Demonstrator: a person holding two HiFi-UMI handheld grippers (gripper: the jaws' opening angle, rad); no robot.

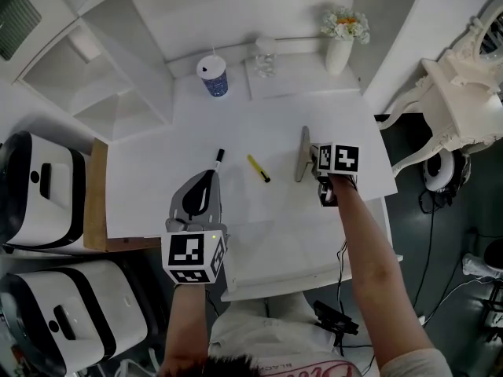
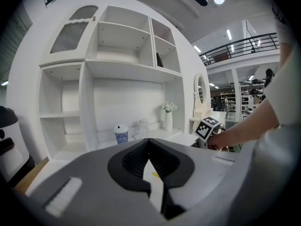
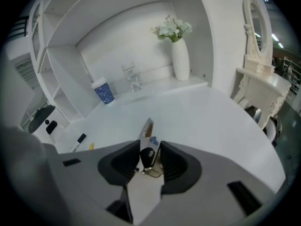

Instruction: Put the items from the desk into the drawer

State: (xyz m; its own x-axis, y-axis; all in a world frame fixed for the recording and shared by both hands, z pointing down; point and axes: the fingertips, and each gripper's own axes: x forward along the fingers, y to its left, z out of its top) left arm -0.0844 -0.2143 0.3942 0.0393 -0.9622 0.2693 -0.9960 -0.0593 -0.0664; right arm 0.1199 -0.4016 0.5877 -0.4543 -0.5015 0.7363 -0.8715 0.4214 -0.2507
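A white marker with a black cap (image 1: 218, 160) (image 3: 77, 141) and a yellow pen (image 1: 258, 168) lie on the white desk (image 1: 236, 124). A long, thin grey item (image 1: 302, 154) (image 3: 146, 130) with a black end lies right of them. My right gripper (image 1: 324, 181) (image 3: 150, 157) is at its near end, jaws closed about the black end. My left gripper (image 1: 200, 195) (image 2: 149, 147) hovers over the desk's front left, shut and empty. A white ledge (image 1: 299, 269), perhaps the pulled-out drawer, shows below the desk's front edge.
At the back of the desk stand a blue patterned cup with a lid (image 1: 212, 75) (image 3: 103, 91), a glass jar (image 1: 266, 56) and a white vase of flowers (image 1: 342, 42) (image 3: 179, 55). A white ornate chair (image 1: 464, 93) is to the right. White appliances (image 1: 39, 187) sit to the left.
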